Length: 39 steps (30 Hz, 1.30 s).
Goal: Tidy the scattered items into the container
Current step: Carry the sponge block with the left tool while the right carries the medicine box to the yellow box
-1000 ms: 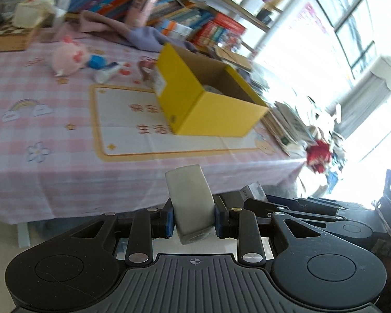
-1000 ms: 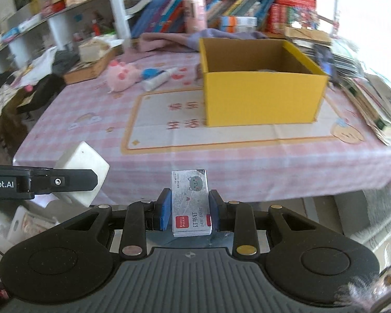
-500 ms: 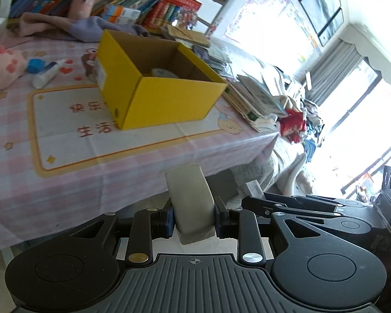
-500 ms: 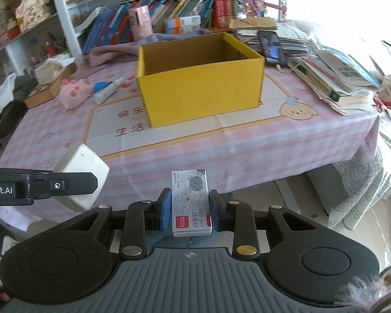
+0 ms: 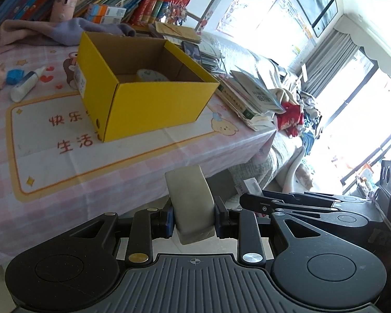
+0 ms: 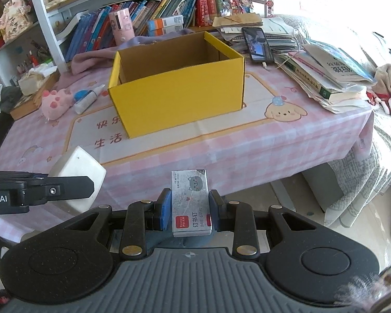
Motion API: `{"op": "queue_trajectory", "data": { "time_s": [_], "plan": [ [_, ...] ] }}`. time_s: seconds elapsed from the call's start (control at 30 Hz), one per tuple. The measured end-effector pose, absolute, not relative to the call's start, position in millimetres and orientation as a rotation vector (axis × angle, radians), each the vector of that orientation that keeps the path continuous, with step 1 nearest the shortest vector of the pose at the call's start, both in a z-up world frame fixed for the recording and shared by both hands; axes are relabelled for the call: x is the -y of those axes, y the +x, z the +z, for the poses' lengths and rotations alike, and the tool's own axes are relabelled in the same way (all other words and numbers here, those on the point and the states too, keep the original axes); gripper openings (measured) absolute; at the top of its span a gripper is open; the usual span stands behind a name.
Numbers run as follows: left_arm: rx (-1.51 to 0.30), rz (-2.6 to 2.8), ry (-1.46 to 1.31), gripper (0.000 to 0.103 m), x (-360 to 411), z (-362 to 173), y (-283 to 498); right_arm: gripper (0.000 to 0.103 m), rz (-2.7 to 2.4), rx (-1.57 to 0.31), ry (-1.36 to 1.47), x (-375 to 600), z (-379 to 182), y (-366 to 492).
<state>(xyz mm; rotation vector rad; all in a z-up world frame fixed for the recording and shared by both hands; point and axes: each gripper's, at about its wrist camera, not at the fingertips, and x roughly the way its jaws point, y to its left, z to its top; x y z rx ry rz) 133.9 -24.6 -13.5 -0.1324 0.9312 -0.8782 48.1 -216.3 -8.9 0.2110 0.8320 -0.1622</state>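
Pink plush toy [image 6: 55,102]: far left on the pink checked tablecloth [image 6: 221,140], lying on its side, well clear of the box.
Blue cap [image 6: 80,96]: just beside the plush, touching the glue bottle.
Glue bottle [image 6: 88,101]: on its side between the plush and the box, nozzle towards the shelves.
My left gripper [image 5: 194,212]: closed on a pale grey block [image 5: 191,203], which stands up between my blue pads; I hold it off the near edge of the table, short of the box.
Yellow box [image 6: 177,86]: open-topped, upright in the middle of the table on the printed mat; the left view shows a round pale item [image 5: 151,75] on its floor.
My right gripper [image 6: 191,210]: clamped on a small box of staples [image 6: 190,200] with a cat drawing, held below the table's near edge, in front of the box.
Phone [image 6: 258,43]: right of the box, face up on a pile of papers.
Books [image 6: 331,78]: stacked at the table's right end.
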Motion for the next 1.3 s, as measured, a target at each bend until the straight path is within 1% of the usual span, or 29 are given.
{"op": "queue_trajectory", "data": {
  "time_s": [0.57, 0.7, 0.83, 1.3],
  "plan": [
    [-0.861, -0.888, -0.119, 0.027, 62, 0, 180, 0.028, -0.124, -0.832, 0.184, 250, -11, 105],
    [-0.834, -0.894, -0.163, 0.027, 73, 5, 195, 0.028, -0.113, -0.781, 0.163, 262, -4, 116],
    [-0.792, -0.896, -0.146, 0.027, 89, 12, 208, 0.028, -0.1, -0.736, 0.134, 276, 5, 132],
    [-0.734, -0.712, -0.111, 0.027, 123, 25, 261, 0.029, 0.067, -0.665, 0.047, 321, 24, 220]
  ]
}}
